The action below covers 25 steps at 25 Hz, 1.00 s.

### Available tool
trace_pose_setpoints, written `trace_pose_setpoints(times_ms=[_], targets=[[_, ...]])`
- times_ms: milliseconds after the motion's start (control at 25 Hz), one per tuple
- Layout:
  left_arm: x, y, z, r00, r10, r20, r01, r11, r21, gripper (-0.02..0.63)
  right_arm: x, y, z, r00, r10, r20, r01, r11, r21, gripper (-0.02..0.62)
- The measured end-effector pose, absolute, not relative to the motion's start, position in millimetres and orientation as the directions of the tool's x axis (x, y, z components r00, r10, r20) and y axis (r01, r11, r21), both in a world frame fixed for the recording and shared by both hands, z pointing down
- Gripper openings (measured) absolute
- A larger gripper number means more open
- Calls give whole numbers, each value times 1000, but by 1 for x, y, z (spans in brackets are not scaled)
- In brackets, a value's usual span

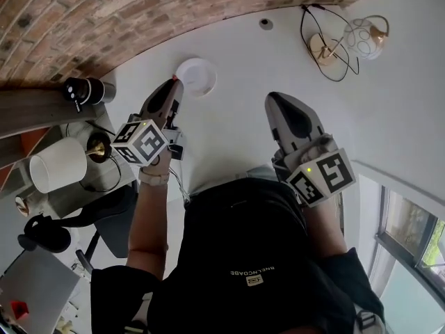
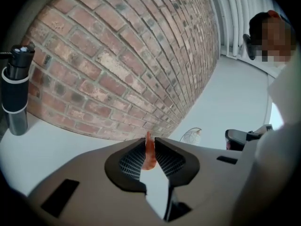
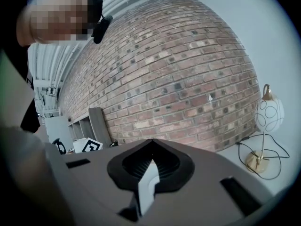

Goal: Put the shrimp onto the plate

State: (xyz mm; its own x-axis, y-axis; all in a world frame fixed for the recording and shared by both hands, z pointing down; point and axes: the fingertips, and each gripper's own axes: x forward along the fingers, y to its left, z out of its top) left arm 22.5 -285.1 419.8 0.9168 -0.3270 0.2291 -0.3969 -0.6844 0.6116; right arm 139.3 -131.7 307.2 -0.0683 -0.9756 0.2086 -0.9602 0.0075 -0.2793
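An orange-red shrimp (image 2: 149, 153) is pinched upright between the jaws of my left gripper (image 2: 149, 147), with its tip poking out above them. In the head view the left gripper (image 1: 174, 85) is held up with its tip just left of a round white plate (image 1: 197, 76) on the white surface; the shrimp does not show there. My right gripper (image 1: 275, 100) hangs to the right of the plate. Its jaws are shut with nothing between them (image 3: 150, 161).
A brick wall (image 1: 104, 19) borders the white surface at the back. A wire-globe lamp (image 1: 351, 39) with a black cord stands far right and shows as the lamp (image 3: 268, 121). A black cylinder (image 2: 16, 91) stands at the left, near a white lampshade (image 1: 57, 164).
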Motion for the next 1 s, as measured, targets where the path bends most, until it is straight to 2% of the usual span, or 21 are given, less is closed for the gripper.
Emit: trace_pose_setpoints(times_ms=[440, 1000], targets=[[49, -316, 496, 889, -288, 357, -455, -648, 610, 64, 157, -126, 327, 18, -965, 262, -952, -96, -291, 2], [66, -346, 598, 815, -261, 517, -553, -618, 559, 64, 175, -130, 354, 62, -946, 319, -930, -171, -325, 2]])
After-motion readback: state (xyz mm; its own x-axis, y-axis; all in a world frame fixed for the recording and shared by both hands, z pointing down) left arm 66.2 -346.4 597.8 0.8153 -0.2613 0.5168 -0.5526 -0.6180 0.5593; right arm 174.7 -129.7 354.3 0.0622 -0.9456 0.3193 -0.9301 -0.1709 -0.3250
